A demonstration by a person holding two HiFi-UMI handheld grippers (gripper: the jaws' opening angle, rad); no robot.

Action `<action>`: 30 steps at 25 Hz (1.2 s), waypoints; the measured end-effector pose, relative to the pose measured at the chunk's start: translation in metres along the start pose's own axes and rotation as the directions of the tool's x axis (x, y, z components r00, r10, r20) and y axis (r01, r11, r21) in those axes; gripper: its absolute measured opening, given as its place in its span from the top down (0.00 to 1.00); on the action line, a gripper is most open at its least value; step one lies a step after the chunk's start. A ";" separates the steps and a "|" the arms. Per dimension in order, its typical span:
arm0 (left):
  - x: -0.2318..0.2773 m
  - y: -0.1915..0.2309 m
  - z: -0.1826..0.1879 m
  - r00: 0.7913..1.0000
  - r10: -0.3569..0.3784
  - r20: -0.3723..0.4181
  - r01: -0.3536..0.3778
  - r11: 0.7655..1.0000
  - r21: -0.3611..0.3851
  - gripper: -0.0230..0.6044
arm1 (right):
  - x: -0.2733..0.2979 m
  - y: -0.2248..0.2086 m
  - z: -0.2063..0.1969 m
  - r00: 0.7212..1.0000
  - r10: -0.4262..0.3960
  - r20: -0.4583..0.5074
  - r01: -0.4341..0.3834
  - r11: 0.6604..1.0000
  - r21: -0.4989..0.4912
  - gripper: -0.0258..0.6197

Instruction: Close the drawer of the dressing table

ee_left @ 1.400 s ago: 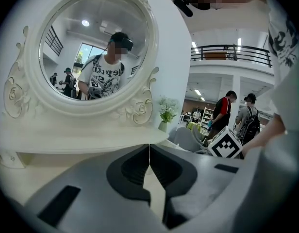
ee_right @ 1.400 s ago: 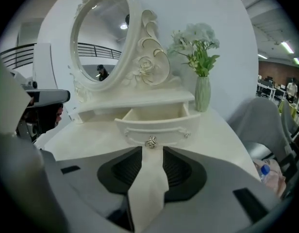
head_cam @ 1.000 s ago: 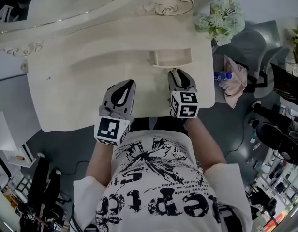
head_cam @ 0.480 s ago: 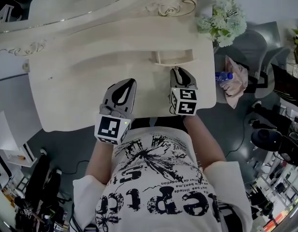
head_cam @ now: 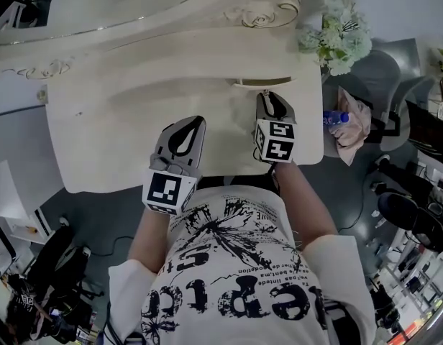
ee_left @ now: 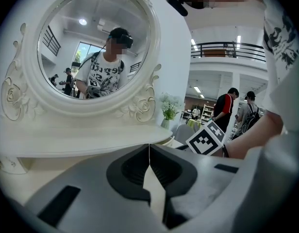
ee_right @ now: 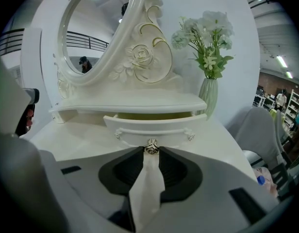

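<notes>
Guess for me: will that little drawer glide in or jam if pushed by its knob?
The drawer looks small and shallow, so it is probably light and easy to slide. Its knob sits mid-front, so a push there should drive it straight rather than skewed. A hard shove might jolt the flower vase standing beside it.

Cream table [head_cam: 113, 142], curved front edge. Carved mirror [ee_left: 91, 47] stands at its back over a low shelf [ee_right: 130, 103] with a part-open drawer [ee_right: 154, 130]. Vase of flowers [ee_right: 207, 96] at back right corner.
</notes>
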State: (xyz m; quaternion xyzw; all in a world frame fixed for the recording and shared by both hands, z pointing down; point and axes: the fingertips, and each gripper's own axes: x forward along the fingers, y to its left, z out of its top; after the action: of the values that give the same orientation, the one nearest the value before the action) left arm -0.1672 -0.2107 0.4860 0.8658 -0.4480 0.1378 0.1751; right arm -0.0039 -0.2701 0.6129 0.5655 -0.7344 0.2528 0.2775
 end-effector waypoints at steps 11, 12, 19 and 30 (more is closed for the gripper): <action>0.003 -0.002 0.002 1.000 -0.002 -0.007 0.002 1.000 0.015 0.93 | 0.020 0.000 0.018 1.000 0.025 -0.005 -0.025 0.999 -0.021 0.79; 0.004 -0.001 0.002 1.000 0.000 -0.008 0.000 1.000 0.018 0.93 | 0.021 0.000 0.019 1.000 0.028 -0.007 -0.028 0.999 -0.025 0.79; 0.005 0.004 0.007 1.000 0.021 -0.006 -0.021 1.000 0.023 0.93 | 0.028 0.000 0.027 0.999 0.038 -0.023 -0.039 0.998 -0.047 0.79; -0.003 0.006 0.008 0.998 0.058 -0.002 -0.058 0.998 -0.005 0.93 | 0.027 0.001 0.028 0.999 0.004 -0.048 -0.009 0.994 -0.109 0.79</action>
State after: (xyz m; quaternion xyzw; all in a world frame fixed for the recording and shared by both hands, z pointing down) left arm -0.1731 -0.2146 0.4787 0.8518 -0.4733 0.1428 0.1735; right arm -0.0136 -0.3070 0.6115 0.5409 -0.7421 0.2266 0.3247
